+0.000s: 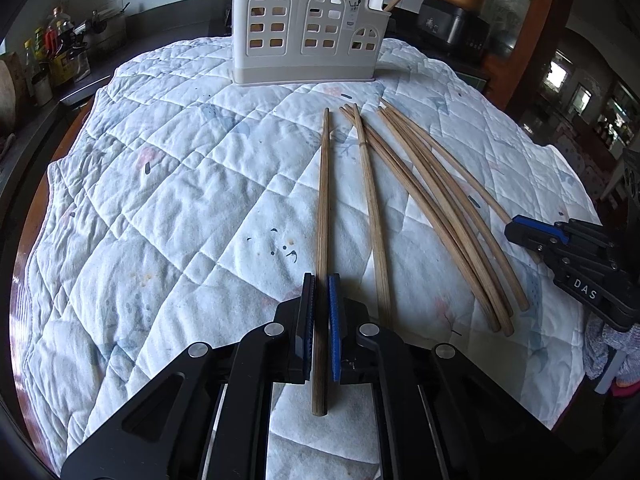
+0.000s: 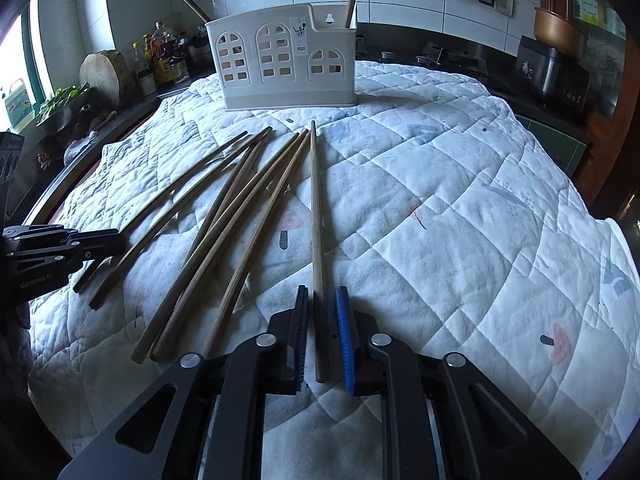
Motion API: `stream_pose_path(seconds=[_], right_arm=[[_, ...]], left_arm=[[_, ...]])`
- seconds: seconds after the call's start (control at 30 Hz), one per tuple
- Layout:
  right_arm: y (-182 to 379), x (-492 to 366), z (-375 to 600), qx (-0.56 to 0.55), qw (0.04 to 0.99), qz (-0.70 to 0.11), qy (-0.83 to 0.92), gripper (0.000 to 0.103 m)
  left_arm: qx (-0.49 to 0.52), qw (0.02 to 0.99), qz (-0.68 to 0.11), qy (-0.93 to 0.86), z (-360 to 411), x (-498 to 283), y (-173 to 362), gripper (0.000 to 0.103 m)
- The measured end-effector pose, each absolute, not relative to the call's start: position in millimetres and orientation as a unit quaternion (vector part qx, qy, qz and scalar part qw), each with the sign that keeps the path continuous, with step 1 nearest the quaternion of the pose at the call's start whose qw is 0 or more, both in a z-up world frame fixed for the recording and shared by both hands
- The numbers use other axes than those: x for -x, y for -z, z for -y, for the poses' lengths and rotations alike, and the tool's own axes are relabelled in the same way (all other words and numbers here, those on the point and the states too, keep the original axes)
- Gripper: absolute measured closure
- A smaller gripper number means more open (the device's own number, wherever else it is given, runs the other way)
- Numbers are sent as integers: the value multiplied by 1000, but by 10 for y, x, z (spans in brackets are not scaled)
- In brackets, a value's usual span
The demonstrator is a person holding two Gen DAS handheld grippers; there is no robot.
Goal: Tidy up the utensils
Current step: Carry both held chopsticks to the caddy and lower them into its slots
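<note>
Several wooden chopsticks (image 1: 432, 208) lie on a white quilted cloth (image 1: 160, 208). A beige utensil holder (image 1: 308, 28) with arched cut-outs stands at the far side, with chopsticks in it. My left gripper (image 1: 321, 280) has its jaws close around the leftmost chopstick (image 1: 323, 208), which lies on the cloth. My right gripper (image 2: 323, 294) straddles the rightmost chopstick (image 2: 317, 216) with a small gap on each side. The holder (image 2: 280, 64) and the other chopsticks (image 2: 224, 216) show in the right wrist view too. Each gripper shows in the other's view, the right one (image 1: 516, 228) and the left one (image 2: 116, 244).
The cloth covers a round table. A dark counter behind holds bottles (image 2: 160, 60), a wooden block (image 2: 105, 72), a plant (image 2: 64, 98) and a black appliance (image 2: 552, 72). White tiled wall at the back.
</note>
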State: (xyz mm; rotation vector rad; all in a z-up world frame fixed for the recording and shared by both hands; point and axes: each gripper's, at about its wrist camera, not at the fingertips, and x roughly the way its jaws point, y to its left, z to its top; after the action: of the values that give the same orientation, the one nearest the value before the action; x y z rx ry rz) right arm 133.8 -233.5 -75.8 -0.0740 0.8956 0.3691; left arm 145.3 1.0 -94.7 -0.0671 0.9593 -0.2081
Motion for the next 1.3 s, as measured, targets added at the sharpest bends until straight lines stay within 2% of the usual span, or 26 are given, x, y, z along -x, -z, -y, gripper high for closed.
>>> stream_pose_path(seconds=[0.23, 0.5, 0.97, 1.3], right_arm=[[681, -1292, 2376, 20, 889, -421, -179, 96], [346, -1217, 2407, 18, 905, -382, -187, 96], [-595, -1573, 2405, 34, 923, -310, -226, 96], [-1471, -1984, 2371, 50, 925, -276, -256, 96]], left_arm=[[46, 890, -441, 103, -32, -1366, 816, 98], [55, 909, -400, 105, -93, -1272, 498, 98], [54, 929, -346, 115, -158, -1521, -61, 98], [52, 934, -327, 133, -210, -1848, -483, 98]])
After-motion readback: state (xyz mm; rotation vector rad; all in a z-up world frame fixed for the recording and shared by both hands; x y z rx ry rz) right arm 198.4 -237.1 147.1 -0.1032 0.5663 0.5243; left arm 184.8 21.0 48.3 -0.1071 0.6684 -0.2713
